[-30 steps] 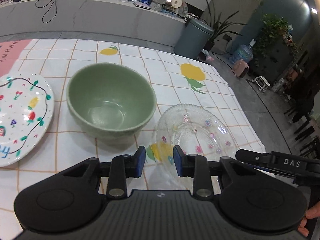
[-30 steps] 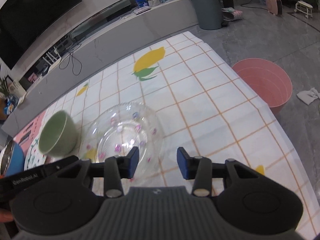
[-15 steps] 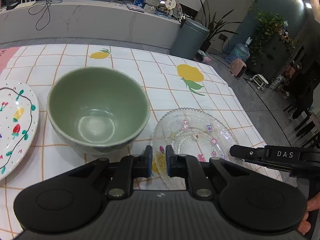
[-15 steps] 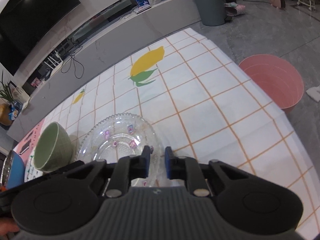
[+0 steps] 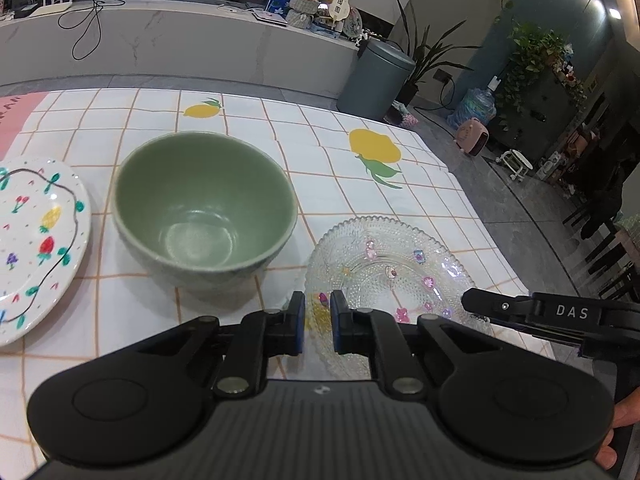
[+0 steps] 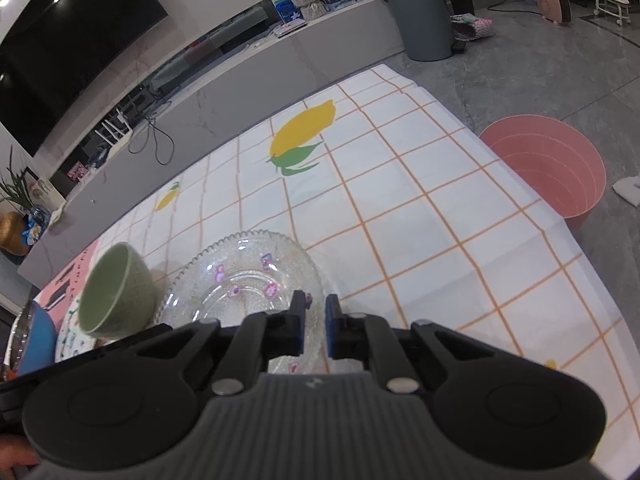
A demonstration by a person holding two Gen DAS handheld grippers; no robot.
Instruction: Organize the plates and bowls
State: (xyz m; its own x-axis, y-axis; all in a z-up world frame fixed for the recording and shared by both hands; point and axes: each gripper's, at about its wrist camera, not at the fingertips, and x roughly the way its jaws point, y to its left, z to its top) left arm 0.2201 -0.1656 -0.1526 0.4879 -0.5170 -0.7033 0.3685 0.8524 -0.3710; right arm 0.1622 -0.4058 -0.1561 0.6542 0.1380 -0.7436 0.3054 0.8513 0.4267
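A living room with grey floor tiles and a long pale counter frames the desk, which wears a white cloth gridded in orange and printed with yellow fruit.

The left hand-held gripper has its jaws drawn almost together, pinching the near rim of the clear glass plate between the blue pads. The right hand-held gripper is likewise nearly closed, its pads nipping the same plate at the near right part of its rim; in the left wrist view its black finger reaches in over the plate's right edge. Both sets of jaws have just been closing, with the glass rim between them.

The plate is beaded, dotted with small pink and purple flowers, and sits near the front edge of the desk. Just beside it to the left stands the green bowl, upright and empty. Beyond the bowl, further left, lies the white painted plate, decorated with fruit and a dark wavy line.

Off the desk's right side a pink bucket stands on the floor, and a grey-blue bin stands by the counter.
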